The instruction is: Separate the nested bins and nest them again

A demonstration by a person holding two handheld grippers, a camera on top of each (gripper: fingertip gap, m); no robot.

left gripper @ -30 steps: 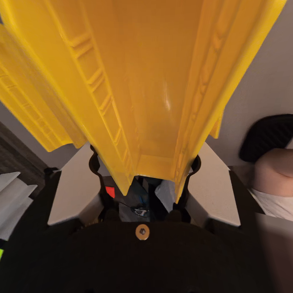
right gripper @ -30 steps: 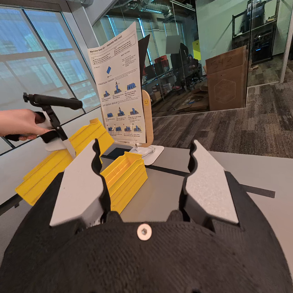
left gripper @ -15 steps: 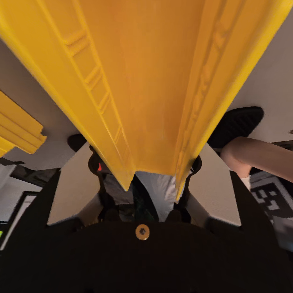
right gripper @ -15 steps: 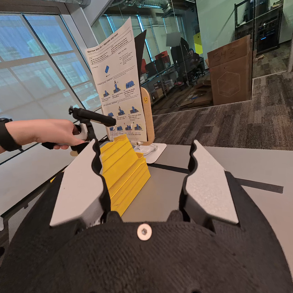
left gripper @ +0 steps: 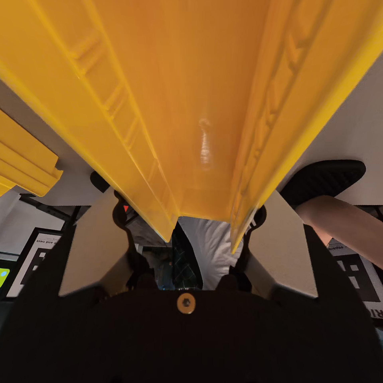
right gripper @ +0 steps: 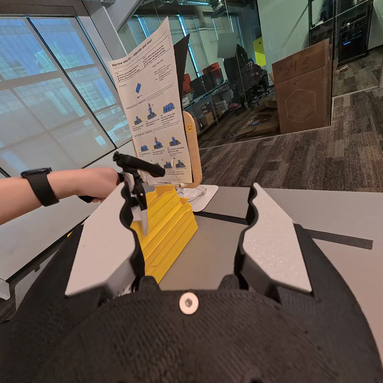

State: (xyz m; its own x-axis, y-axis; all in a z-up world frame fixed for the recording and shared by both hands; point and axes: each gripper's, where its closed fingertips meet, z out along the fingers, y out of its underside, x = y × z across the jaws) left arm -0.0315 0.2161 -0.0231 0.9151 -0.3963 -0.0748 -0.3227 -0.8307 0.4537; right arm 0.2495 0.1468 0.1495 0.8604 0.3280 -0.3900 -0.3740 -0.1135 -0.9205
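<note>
The left hand-held gripper (left gripper: 190, 209) held a yellow bin (left gripper: 186, 93) endwise between its two pale fingers (left gripper: 99, 244), the pads bearing on the bin's long side walls near one end; in the right wrist view the same bin appeared tilted over the stack of yellow bins (right gripper: 174, 230) on the table (right gripper: 300, 207), apparently being lowered into it. The right hand-held gripper (right gripper: 190, 207) stood wide apart and held nothing, near the stack's right side. The bin looked like thin, stiff moulded plastic, probably light, with glossy walls that could slip; the ribbed side walls and the rim seemed the surest places to grip, and hard squeezing might flex the open top. Another yellow bin edge (left gripper: 27, 165) showed at the left of the left wrist view. Behind the stack stood an instruction sheet (right gripper: 153, 107) on a wooden stand (right gripper: 193, 149) with a white base (right gripper: 205, 196), just beyond the bins and limiting forward room. The table surface to the right lay open, and its far edge ran behind the stand.
</note>
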